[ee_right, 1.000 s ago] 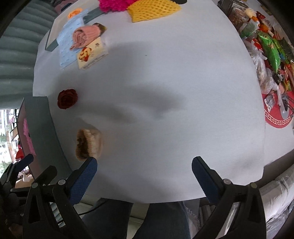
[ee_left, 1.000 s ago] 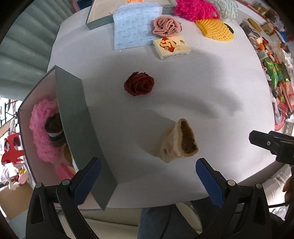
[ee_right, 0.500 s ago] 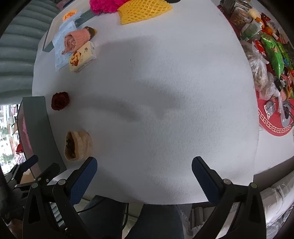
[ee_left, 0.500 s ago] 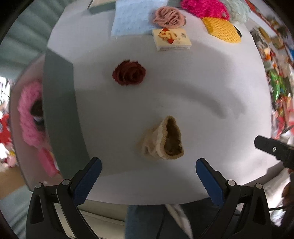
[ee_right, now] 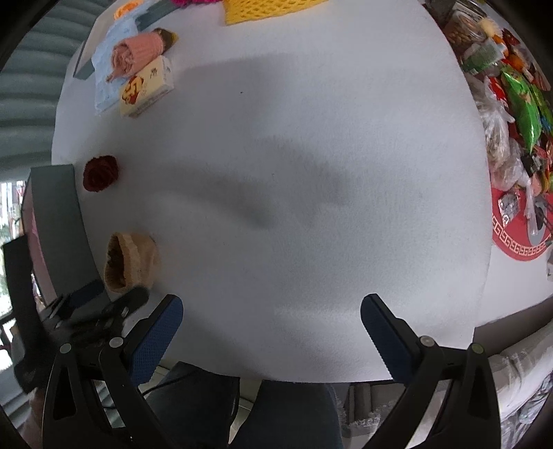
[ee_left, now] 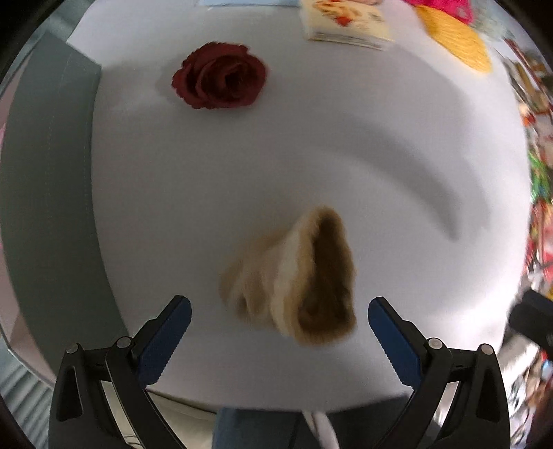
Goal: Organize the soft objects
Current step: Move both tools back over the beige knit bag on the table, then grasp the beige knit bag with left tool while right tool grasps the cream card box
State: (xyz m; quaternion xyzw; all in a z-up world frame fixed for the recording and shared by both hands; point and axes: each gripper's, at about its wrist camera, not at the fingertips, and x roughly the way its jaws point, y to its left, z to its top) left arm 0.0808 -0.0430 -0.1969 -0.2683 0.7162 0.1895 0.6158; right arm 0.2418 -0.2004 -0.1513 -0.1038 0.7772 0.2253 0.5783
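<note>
A tan fuzzy pouch with a brown lining [ee_left: 297,279] lies on the white table, just ahead of my open left gripper [ee_left: 279,321], between its two fingers. It also shows in the right wrist view [ee_right: 129,262]. A dark red fabric rose [ee_left: 219,79] lies further back; it shows in the right view [ee_right: 101,172] too. The grey box [ee_left: 45,193] stands at the left. My right gripper [ee_right: 271,321] is open and empty over the table's front edge. The left gripper shows in the right view [ee_right: 107,304] at the pouch.
A tissue pack [ee_right: 147,86], a pink knit roll [ee_right: 136,53], a light blue cloth [ee_right: 107,93] and yellow foam netting [ee_right: 273,8] lie at the back. Snack packets [ee_right: 518,103] crowd the right side. The table's front edge is close below both grippers.
My left gripper has moved down and forward towards the tan pouch, which now sits between its open fingers. The right gripper has shifted only slightly.
</note>
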